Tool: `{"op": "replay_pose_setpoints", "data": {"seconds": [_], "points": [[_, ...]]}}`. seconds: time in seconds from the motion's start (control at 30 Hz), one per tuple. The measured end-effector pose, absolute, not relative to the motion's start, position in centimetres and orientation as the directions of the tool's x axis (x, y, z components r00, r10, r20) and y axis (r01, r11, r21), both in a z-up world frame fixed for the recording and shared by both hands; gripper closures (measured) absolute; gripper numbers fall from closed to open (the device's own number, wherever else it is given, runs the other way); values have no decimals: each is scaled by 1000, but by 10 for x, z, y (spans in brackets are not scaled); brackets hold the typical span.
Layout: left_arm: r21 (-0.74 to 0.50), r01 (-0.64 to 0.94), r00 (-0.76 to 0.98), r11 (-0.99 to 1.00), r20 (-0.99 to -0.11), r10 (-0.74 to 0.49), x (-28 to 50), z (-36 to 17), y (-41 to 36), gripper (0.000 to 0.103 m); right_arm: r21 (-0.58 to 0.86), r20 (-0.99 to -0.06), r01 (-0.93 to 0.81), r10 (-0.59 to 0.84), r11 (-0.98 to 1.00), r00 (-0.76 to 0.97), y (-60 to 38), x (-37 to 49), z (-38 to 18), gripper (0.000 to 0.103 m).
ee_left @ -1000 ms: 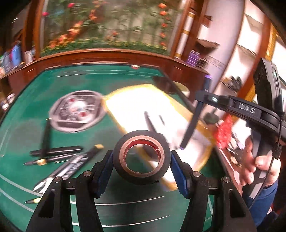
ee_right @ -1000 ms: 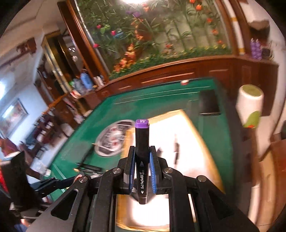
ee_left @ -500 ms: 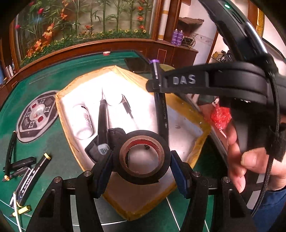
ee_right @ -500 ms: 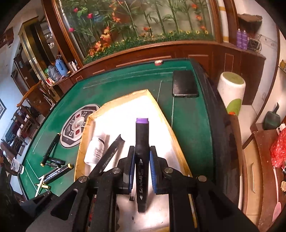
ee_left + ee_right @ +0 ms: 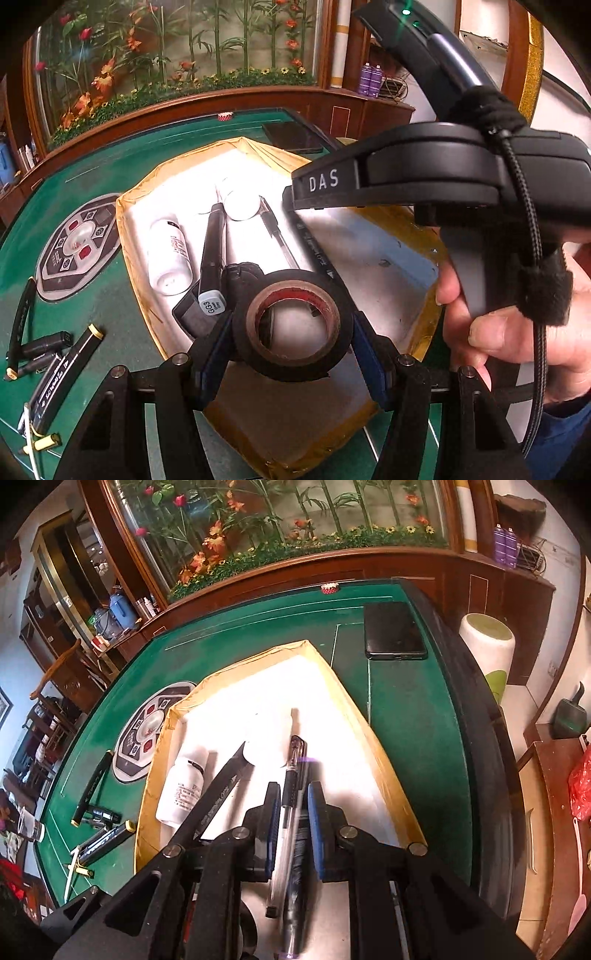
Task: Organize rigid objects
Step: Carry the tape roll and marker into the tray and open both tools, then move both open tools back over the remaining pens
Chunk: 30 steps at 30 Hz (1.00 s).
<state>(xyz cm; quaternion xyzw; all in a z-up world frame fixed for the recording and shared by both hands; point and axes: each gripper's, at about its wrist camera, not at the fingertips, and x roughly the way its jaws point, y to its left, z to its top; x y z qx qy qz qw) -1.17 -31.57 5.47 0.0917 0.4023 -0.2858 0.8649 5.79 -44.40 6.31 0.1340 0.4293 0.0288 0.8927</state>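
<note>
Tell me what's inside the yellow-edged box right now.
Inside the box: a white bottle, a GG3 marker, a clear pen, a white cap. The tape roll hides whatever lies beneath it.

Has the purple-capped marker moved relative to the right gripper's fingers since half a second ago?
Yes. The marker, then clamped upright, now lies blurred, apparently released, between the open right gripper fingers over the box.
</note>
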Motion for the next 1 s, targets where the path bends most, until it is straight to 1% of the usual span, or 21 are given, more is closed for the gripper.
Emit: {"op": "replay_pose_setpoints", "data": {"seconds": [0.13, 0.2, 0.3, 0.47, 0.6, 0.63, 0.7, 0.77, 0.93, 1.0], "points": [[-100, 569, 496, 816, -750, -438, -11, 55, -312, 35, 277, -748, 71, 169, 958, 641, -447, 56, 66, 87], [-110, 567, 494, 817, -748, -444, -12, 57, -309, 32, 287, -742, 73, 173, 955, 648, -448, 55, 67, 82], [-113, 564, 505, 818, -736, -450, -15, 63, -305, 27, 296, -728, 80, 170, 952, 664, -450, 51, 70, 79], [-128, 556, 517, 821, -721, -462, -21, 75, -288, 27, 301, -703, 100, 150, 948, 695, -455, 43, 78, 78], [-119, 531, 551, 839, -704, -448, -30, 86, -256, 22, 331, -659, 95, 158, 939, 735, -454, 31, 92, 77], [-111, 523, 562, 845, -701, -440, -33, 87, -249, 21, 334, -648, 85, 163, 939, 744, -451, 27, 97, 76], [-96, 496, 588, 863, -695, -415, -36, 89, -229, 21, 338, -619, 51, 182, 940, 764, -442, 20, 107, 70], [-96, 465, 603, 880, -693, -394, -37, 90, -203, 21, 353, -591, -1, 224, 936, 775, -427, 13, 115, 66], [-97, 369, 623, 924, -712, -323, -43, 82, -130, 21, 363, -577, -139, 339, 921, 743, -379, 5, 123, 64], [-80, 319, 636, 944, -721, -276, -49, 77, -99, 21, 377, -581, -196, 395, 905, 711, -358, 5, 124, 64]]}}
